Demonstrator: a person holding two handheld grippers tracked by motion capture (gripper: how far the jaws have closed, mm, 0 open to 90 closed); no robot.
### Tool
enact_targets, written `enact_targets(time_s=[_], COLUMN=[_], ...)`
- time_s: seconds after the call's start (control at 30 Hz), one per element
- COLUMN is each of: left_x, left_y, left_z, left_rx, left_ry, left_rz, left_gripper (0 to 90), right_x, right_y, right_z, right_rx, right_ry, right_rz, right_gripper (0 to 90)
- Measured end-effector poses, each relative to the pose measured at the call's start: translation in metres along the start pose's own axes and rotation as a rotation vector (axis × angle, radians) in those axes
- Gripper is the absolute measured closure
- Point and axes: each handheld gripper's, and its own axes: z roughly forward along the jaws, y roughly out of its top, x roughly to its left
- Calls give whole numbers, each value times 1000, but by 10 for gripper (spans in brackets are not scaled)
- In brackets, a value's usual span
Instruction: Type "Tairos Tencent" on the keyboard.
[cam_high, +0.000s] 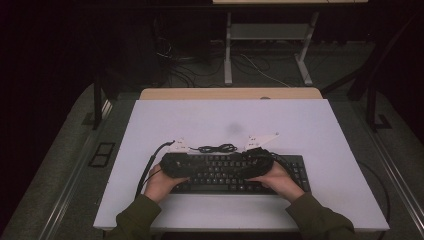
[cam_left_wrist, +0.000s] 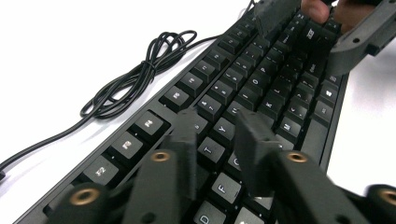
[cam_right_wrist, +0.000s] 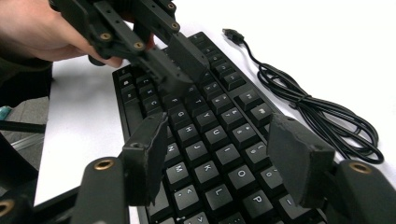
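With the keyboard lain flat near the table's near edge, both grippers, left and right, are held unclenched above its keys, nothing grasped; a precise downward keypress is judged next.

A dim lab or test room: a white board tops a wooden desk, loose cables sprawl on grey carpet beyond its far edge, beside a metal frame.

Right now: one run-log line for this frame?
left gripper: open, over keyboard | right gripper: open, over keys | cable: coiled behind keyboard
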Motion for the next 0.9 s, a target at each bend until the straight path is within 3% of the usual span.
enact_targets(time_s=[0.47,0.9], left_x=[0,-2], left_y=[-2,-6], left_z=[-11,-23], left_rx=[-1,-28], left_ry=[30,63], left_rz=[-7,-6], left_gripper=[315,146], right_x=[-8,-14], right_y=[-11,-22], right_z=[-15,-36], right_rx=[-13,-63], right_ry=[-38,-126], right_rz=[18,46], right_gripper=[301,239])
